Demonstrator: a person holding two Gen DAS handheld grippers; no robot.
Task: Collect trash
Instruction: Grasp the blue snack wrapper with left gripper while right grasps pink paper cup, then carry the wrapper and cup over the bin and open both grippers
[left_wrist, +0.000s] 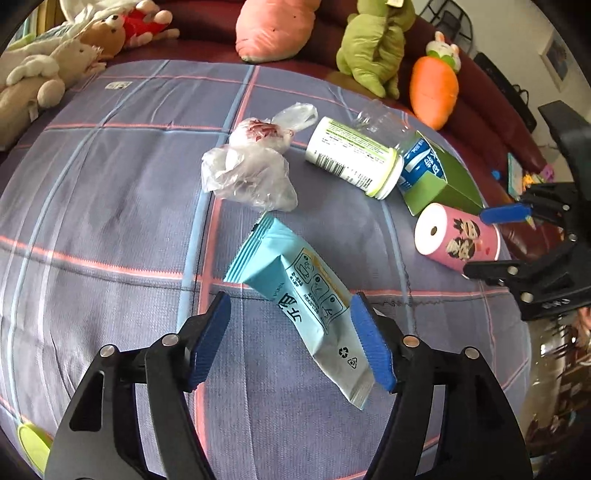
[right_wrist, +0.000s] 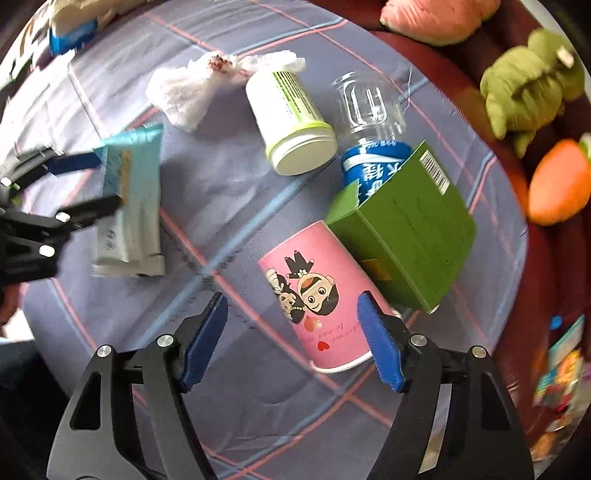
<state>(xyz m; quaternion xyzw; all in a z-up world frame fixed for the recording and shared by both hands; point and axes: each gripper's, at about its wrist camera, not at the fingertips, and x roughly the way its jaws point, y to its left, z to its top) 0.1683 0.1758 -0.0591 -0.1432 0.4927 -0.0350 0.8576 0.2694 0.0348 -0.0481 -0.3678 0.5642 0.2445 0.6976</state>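
Collecting trash from a bed covered in a checked sheet: the step in hand appears to be the pick-up of single items, one per gripper. The left gripper has its jaws wide apart about a pale blue wrapper; the wrapper lies slantwise between the pads, its edge at or against the right-hand pad, the other pad clear, so nothing is clamped. The right gripper hangs steeply over a pink paper cup lying on its side; its jaws also stand wide, the cup's rim end between them, one pad close beside the cup wall, contact uncertain. Beyond lie a green carton, a white jar, a clear bottle and a crumpled plastic bag. Next, probably, each pair of jaws must close squarely on its item before lifting; no bin is visible.
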